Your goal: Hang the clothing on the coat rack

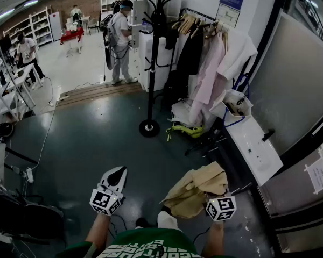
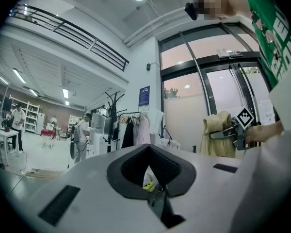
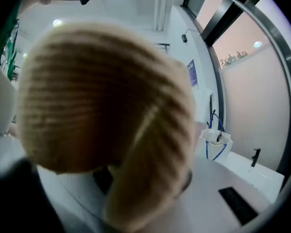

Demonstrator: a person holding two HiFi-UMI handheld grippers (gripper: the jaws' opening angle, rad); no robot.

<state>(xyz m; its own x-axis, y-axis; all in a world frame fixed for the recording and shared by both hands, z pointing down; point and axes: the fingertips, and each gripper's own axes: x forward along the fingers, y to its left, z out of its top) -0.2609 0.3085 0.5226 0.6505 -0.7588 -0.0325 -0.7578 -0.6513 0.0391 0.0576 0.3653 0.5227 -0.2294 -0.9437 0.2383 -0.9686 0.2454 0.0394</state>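
A tan ribbed garment (image 1: 196, 190) hangs bunched from my right gripper (image 1: 209, 196), which is shut on it at the lower right of the head view. In the right gripper view the same tan garment (image 3: 102, 106) fills most of the picture and hides the jaws. My left gripper (image 1: 117, 172) is held low at the left, jaws shut with nothing in them. Seen from the left gripper (image 2: 153, 186), the tan garment (image 2: 216, 135) dangles at the right. The black coat rack (image 1: 153, 58) stands ahead on its round base, well beyond both grippers.
A clothes rail with several hung garments (image 1: 204, 63) stands right of the rack. A white tote bag (image 1: 236, 102) sits on a white ledge (image 1: 255, 149) along the right wall. A yellow-green item (image 1: 183, 129) lies on the floor. A person (image 1: 120, 39) stands behind the rack.
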